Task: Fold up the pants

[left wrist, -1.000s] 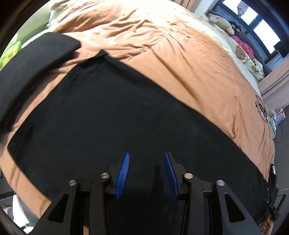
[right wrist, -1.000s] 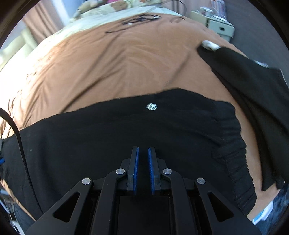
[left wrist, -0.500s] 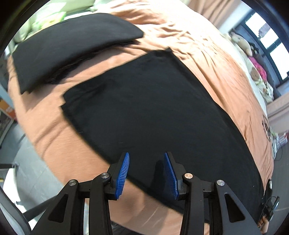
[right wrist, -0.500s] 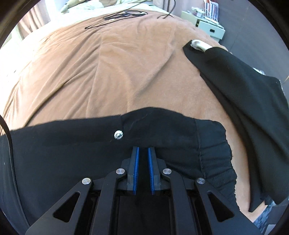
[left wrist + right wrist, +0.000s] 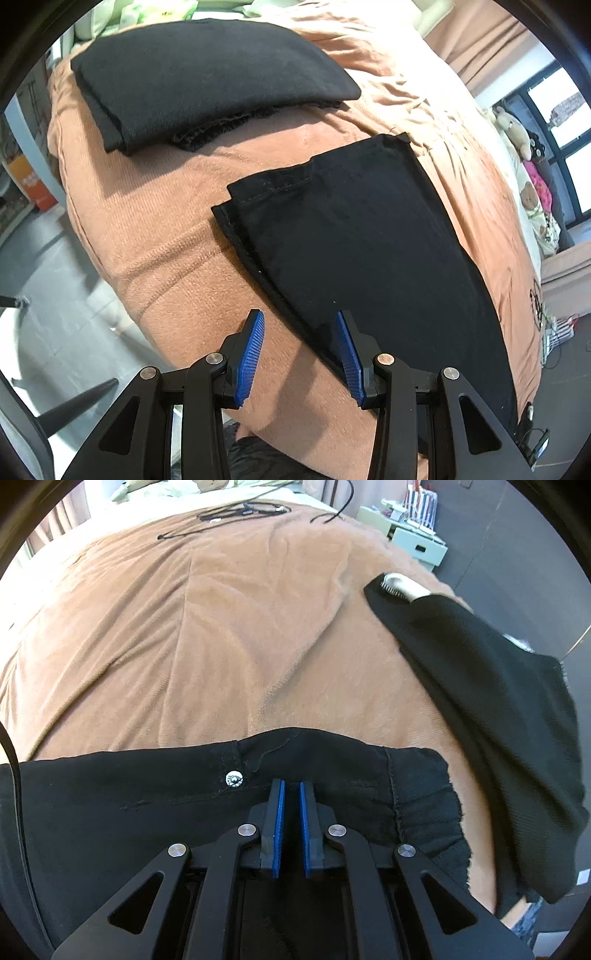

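Now left gripper (image 5: 299,332) open astride pants (image 5: 354,236) edge; right gripper (image 5: 291,794) closed over waistband.

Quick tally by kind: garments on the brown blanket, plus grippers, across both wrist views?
Black fabric pants laid flat: 1
Other black garments: 2 (folded black pile, loose black knit piece)
Hand-held grippers: 2 (left hand-held gripper, right hand-held gripper)
Total: 5

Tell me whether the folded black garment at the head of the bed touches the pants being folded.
Apart. In the left wrist view a band of bare orange blanket separates the folded black garment from the pants.
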The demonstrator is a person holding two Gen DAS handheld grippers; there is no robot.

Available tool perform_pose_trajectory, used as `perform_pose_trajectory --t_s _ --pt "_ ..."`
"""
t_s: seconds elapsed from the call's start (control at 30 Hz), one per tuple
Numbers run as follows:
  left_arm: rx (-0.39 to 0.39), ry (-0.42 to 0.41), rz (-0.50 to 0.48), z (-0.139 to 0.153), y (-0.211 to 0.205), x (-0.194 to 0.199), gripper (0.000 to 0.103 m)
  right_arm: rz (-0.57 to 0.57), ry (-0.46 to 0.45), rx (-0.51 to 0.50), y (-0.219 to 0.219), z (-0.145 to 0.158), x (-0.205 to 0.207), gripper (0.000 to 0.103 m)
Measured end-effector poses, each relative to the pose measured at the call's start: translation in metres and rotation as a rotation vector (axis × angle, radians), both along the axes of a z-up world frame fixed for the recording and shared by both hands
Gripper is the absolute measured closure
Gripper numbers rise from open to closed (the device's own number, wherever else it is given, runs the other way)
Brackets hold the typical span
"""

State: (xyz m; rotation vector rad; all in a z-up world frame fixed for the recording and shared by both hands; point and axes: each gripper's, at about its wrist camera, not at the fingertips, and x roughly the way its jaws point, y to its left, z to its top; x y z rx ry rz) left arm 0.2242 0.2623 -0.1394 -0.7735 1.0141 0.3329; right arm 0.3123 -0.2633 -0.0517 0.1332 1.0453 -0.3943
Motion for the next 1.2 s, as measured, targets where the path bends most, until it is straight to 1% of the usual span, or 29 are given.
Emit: perform_pose_trajectory --t_s 0.1,0.23,0.43,0.53,0.63,0.7,0.8,0.93,1.03,1.2 --pt "-0.021 -0.009 0.007 -0.007 0.004 0.005 0.06 0.019 -0.019 0.026 0.007 0.009 -0.008 0.099" --pt "-0.034 -0.04 0.02 -0.012 0.012 0.012 0.06 0.04 -0.048 0.053 0.015 0.022 -0.022 0.099" --pt "-0.031 -0.083 0.026 -0.017 0.022 0.02 0.06 0.074 -0.085 0.066 0.036 0.041 -0.04 0.099" --pt "-0.05 -0.129 0.039 -0.02 0.029 0.022 0.061 0.093 -0.102 0.075 0.051 0.05 -0.051 0.099" --pt "-0.09 -0.184 0.06 -0.023 0.037 0.021 0.062 0.125 -0.119 0.105 0.068 0.057 -0.06 0.099" --pt "-0.132 -0.229 0.075 -0.026 0.042 0.017 0.062 0.144 -0.128 0.122 0.081 0.06 -0.066 0.099" --pt "-0.189 -0.286 0.098 -0.03 0.046 0.007 0.062 0.167 -0.144 0.152 0.098 0.061 -0.076 0.099" --pt "-0.224 -0.341 0.095 -0.031 0.046 -0.001 0.062 0.212 -0.16 0.19 0.124 0.058 -0.089 0.098" --pt "-0.208 -0.341 0.082 -0.029 0.044 0.002 0.062 0.256 -0.17 0.219 0.14 0.054 -0.095 0.096" --pt "-0.23 -0.35 0.08 -0.031 0.047 0.008 0.063 0.311 -0.181 0.251 0.166 0.04 -0.101 0.096"
